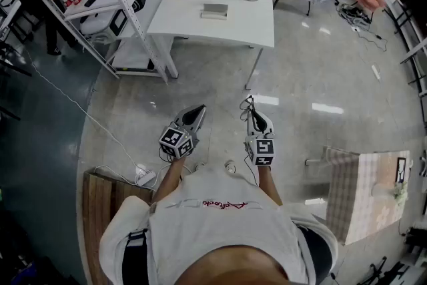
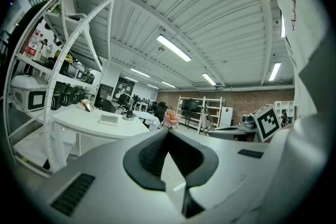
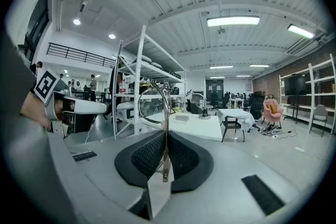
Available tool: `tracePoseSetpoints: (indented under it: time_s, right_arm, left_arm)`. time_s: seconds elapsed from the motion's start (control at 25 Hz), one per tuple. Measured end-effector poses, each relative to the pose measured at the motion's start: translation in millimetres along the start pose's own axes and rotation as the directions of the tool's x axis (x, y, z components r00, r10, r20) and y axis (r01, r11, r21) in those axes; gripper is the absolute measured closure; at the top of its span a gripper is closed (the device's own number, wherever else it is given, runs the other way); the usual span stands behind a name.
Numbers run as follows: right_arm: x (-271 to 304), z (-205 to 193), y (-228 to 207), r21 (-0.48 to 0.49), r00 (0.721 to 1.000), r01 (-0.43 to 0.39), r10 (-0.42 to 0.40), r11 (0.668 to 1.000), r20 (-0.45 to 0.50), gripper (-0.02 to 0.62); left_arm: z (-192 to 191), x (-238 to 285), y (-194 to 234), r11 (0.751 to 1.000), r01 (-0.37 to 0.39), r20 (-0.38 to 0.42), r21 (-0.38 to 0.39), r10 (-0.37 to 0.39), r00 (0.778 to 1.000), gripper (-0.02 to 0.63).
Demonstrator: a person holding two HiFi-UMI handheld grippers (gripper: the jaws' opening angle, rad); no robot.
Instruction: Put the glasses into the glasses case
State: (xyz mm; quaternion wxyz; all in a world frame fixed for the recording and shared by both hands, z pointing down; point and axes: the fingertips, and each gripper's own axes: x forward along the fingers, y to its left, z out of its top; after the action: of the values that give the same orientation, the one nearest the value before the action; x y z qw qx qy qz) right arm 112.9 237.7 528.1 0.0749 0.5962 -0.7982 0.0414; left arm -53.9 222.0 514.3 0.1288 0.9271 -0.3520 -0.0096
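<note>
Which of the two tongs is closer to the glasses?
Right. The right tongs are clamped on the glasses. The left tongs are shut on nothing, held alongside and apart from the glasses.

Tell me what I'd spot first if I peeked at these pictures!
First, the thin wire-rimmed glasses, pinched upright in the right gripper and held out over the shiny floor. Ahead stands a white table with a flat grey glasses case lying near its middle. The left gripper is shut with nothing in it.
</note>
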Motion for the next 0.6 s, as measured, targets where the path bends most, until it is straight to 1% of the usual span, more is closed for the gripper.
tracePoseSetpoints:
  time_s: [0.24,0.6]
  right_arm:
    - [-2.7,-3.6,-4.1,0.005,1.0,-0.01,0.01,1.0,0.001,0.569]
    - [-12.3,-7.1,-14.0,0.046,0.997,-0.072,0.071,0.996,0.027,0.569]
  left_arm:
    - [1.7,4.1,-7.3,1.0,-0.003,-0.002,0.014,0.003,1.0,0.597]
    - [-8.5,15.1,-33.3,1.0,-0.008,-0.035,0.021,0.008,0.999,0.597]
